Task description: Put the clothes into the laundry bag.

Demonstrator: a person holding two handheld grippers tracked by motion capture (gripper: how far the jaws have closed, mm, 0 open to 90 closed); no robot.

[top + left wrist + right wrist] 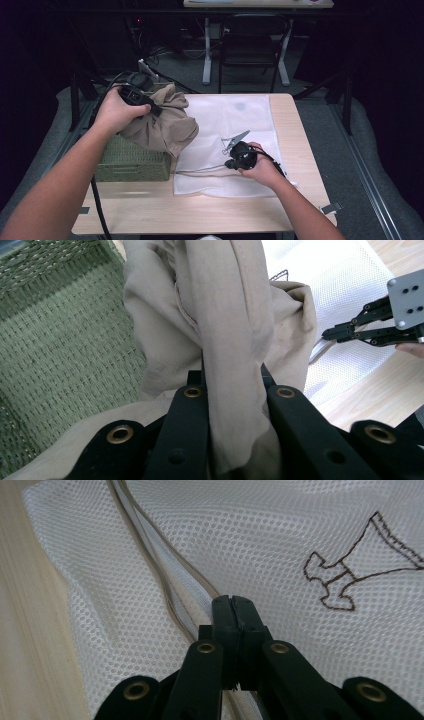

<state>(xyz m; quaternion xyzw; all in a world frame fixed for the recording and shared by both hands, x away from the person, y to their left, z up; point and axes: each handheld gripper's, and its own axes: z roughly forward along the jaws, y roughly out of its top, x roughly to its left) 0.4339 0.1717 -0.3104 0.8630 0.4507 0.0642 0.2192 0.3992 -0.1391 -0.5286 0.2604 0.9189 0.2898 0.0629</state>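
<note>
At about ten o'clock on the table, the left gripper [232, 385] clamps the beige garment [162, 122] above the green woven basket [132, 162], while the right gripper [235, 611], jaws closed, pinches the white mesh laundry bag [227, 120]'s zipper edge, probably to open it for loading.

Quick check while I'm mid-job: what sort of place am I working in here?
Probably a lab or recording workroom, not a home. A small wooden table stands on grey carpet, ringed by dark curtains, with loose cables on the floor and an empty black chair at another desk behind.
</note>
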